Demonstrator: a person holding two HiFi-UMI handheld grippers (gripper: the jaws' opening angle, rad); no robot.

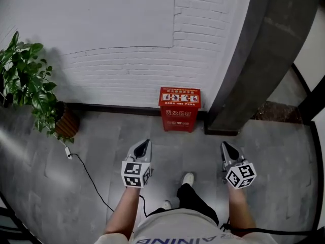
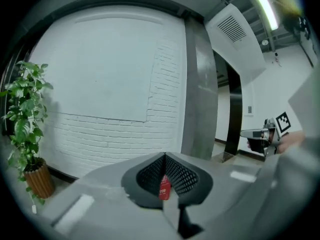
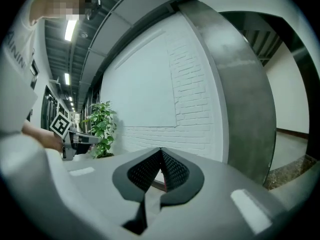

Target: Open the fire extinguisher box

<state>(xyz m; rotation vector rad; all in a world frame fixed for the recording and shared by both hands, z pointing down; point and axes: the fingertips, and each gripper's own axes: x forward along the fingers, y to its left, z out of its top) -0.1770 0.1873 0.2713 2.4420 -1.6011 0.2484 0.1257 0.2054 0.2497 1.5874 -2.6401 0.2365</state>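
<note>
The red fire extinguisher box (image 1: 180, 109) stands closed on the floor against the white brick wall, just left of a grey pillar. Both grippers hover well short of it, above the floor. My left gripper (image 1: 148, 142) points at the box from its near left, jaws shut on nothing. To the near right of the box my right gripper (image 1: 224, 144) is shut too, and empty. In the left gripper view the jaws (image 2: 164, 155) meet at their tips, and a sliver of the red box (image 2: 164, 188) shows through the gap below them. The right gripper view shows its jaws (image 3: 160, 149) closed to a point.
A potted plant (image 1: 30, 85) stands at the left by the wall. From near it a black cable (image 1: 87, 176) runs across the grey floor toward me. The grey pillar (image 1: 254, 60) rises right of the box. My shoe (image 1: 188, 178) is between the grippers.
</note>
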